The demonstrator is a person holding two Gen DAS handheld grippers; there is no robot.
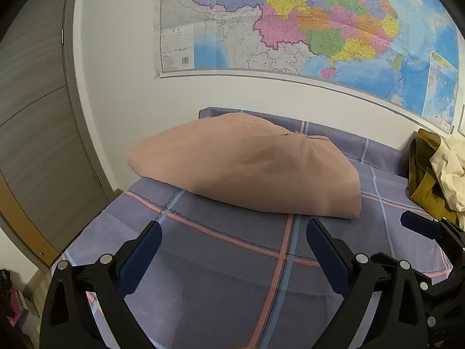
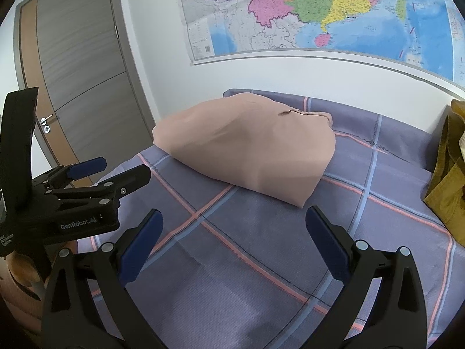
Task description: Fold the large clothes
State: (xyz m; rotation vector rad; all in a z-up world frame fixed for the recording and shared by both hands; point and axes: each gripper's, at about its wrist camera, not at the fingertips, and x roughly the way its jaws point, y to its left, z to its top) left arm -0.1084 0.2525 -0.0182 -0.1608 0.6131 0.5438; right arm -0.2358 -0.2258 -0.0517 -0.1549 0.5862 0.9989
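Garment: the pink garment (image 1: 244, 168) lay folded into a thick bundle on the far part of the bed (image 1: 221, 261), close under the wall map (image 1: 290, 23); we judged it already folded and set there to keep the near part of the bed free.
Left tongs: we held the left gripper (image 1: 234, 229) released, fingers spread wide, grasping nothing; it hovered over the checked sheet just short of the bundle's near edge.
Right tongs: the right gripper (image 2: 234, 218) was likewise released and empty; its near-right corner view showed the bundle apart from the fingers; the left tool appeared at that view's left edge.
Other clothes: a mustard and cream pile (image 1: 436, 171) sat at the right of the bed, near the wall; we took it for the next work.
Door: a grey door (image 2: 81, 72) stood shut at the left.
Next step, as we judged: turn both tools right toward the pile, since nothing about the bundle seemed to need more folding.
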